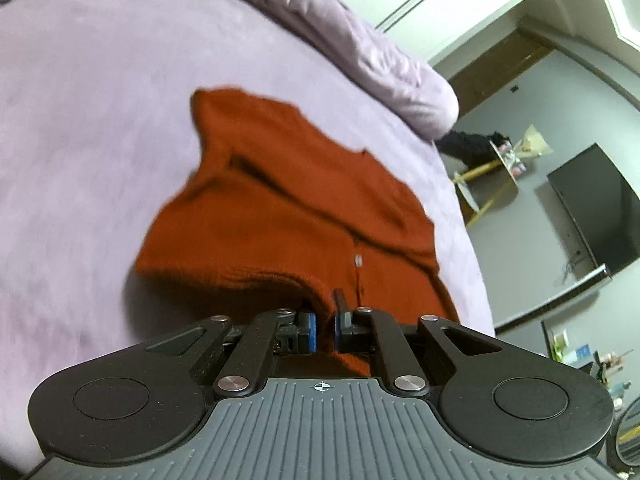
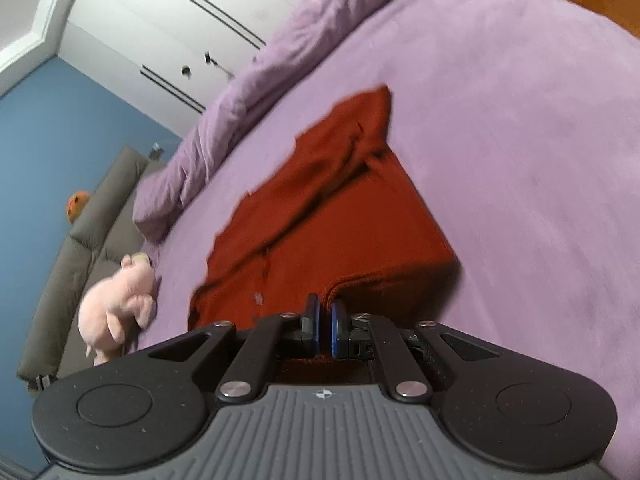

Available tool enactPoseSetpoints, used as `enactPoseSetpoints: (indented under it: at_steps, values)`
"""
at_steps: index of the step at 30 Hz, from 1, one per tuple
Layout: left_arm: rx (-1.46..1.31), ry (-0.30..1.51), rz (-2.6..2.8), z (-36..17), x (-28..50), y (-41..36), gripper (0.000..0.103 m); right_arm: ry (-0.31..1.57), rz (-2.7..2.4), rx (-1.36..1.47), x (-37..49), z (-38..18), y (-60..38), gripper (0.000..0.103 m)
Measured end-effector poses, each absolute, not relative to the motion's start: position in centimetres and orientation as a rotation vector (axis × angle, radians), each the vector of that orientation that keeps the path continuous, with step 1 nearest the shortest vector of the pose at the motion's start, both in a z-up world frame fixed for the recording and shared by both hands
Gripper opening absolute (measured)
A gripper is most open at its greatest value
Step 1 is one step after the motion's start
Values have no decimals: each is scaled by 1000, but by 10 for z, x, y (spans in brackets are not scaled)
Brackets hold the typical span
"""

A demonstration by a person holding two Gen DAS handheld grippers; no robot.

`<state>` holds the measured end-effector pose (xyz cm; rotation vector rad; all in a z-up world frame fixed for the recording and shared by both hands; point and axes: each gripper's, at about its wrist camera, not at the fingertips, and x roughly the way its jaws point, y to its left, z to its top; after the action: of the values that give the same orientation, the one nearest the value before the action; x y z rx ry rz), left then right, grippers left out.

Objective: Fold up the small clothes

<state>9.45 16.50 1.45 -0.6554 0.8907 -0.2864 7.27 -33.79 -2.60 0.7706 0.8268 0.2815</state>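
While both the left gripper (image 1: pixel 325 326) & right gripper (image 2: pixel 325 330) pinch the near hem of rust sweater (image 1: pixel 288 204), item: carry hem level, w/ even tension, onto collar end, keeping edges square.

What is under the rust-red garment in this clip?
The red garment lies on the purple bedspread, which shows all around it. Both the left gripper and right gripper pinch its near edge. Anything beneath the cloth itself is covered.
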Motion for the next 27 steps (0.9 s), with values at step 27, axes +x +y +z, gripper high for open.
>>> enactPoseSetpoints:
  at_steps: [27]
  values:
    - [-142,900,-128,-28,169,163,50,796,104,252,179,-47,-303,40]
